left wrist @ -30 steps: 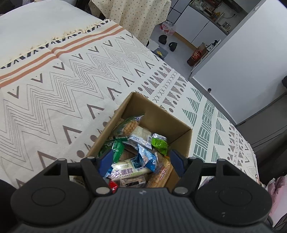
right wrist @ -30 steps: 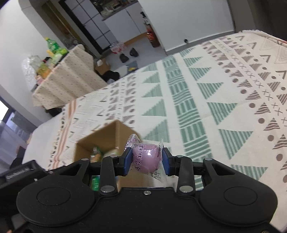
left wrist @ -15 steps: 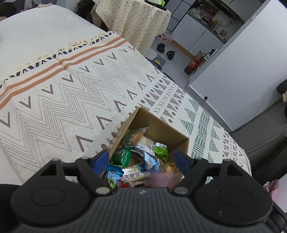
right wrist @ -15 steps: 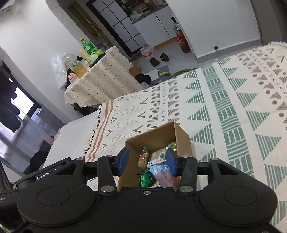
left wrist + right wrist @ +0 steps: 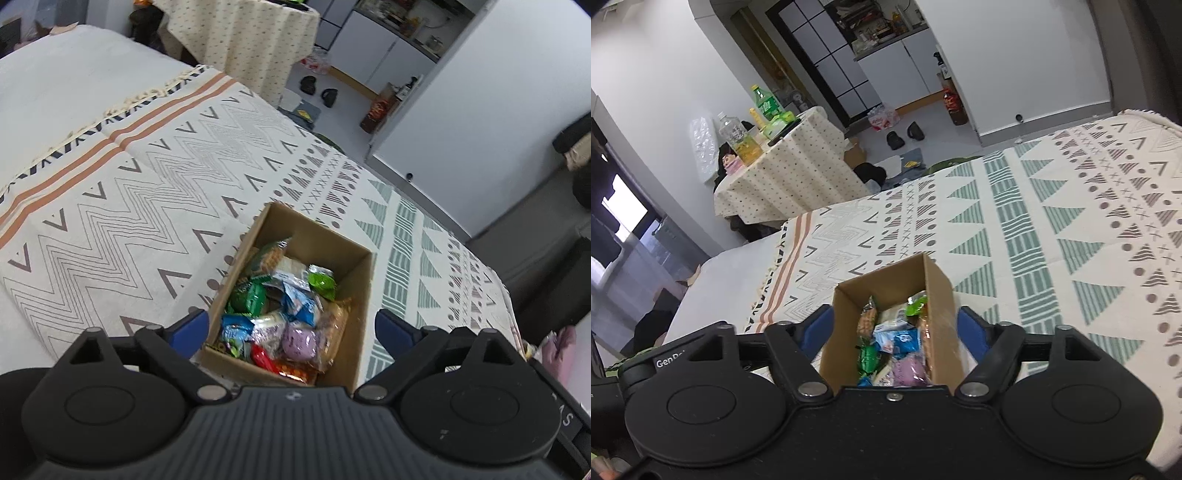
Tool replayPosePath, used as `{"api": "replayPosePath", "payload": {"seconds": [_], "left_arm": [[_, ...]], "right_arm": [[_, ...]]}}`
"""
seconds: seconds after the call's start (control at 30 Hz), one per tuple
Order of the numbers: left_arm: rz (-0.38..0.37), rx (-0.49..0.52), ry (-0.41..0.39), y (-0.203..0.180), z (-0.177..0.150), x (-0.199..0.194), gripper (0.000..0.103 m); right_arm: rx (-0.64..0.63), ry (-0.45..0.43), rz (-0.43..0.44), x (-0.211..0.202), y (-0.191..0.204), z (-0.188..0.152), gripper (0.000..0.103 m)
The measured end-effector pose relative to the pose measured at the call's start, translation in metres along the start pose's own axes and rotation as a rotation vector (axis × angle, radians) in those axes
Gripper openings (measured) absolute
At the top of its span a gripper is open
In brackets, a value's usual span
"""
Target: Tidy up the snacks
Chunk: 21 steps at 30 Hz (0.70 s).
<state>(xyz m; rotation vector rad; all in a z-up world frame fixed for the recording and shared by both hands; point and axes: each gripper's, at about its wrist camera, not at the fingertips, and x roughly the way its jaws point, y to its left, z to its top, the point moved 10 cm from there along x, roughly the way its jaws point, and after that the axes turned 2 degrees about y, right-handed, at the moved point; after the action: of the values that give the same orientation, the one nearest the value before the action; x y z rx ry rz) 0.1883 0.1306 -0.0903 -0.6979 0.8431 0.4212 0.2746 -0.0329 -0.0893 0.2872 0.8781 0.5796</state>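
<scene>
A brown cardboard box (image 5: 314, 229) stands on a patterned bed cover and holds several wrapped snacks. A purple round snack (image 5: 299, 340) lies on top near the box's near end; it also shows in the right wrist view as the purple snack (image 5: 910, 371). My left gripper (image 5: 291, 328) hangs above the box's near end, open and empty. My right gripper (image 5: 895, 332) hovers over the same box (image 5: 938, 284), open, with nothing between its blue pads.
The patterned bed cover (image 5: 122, 199) spreads all around the box. Beyond the bed stand a cloth-draped table (image 5: 783, 173) with bottles, shoes (image 5: 905, 134) on the floor, and white cabinets (image 5: 905, 66).
My right gripper opened and let the purple snack drop into the box. My left gripper opened wider, and both pulled back and up from the box.
</scene>
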Motion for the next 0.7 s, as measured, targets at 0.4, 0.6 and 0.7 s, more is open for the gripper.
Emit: {"api": "replayPosePath", "payload": {"seconds": [0.4, 0.6, 0.7], "left_arm": [[-0.020, 0.141, 0.005, -0.027, -0.031, -0.028, 0.102], [-0.029, 0.190, -0.017, -0.035, -0.042, -0.048, 0.103], [-0.037, 0.208, -0.024, -0.037, -0.048, -0.057, 0.103]], "right_arm": [[-0.003, -0.079, -0.089, -0.060, -0.033, -0.013, 0.103], [-0.008, -0.104, -0.104, -0.085, -0.041, -0.017, 0.103], [-0.027, -0.114, -0.105, -0.099, -0.040, -0.018, 0.103]]}}
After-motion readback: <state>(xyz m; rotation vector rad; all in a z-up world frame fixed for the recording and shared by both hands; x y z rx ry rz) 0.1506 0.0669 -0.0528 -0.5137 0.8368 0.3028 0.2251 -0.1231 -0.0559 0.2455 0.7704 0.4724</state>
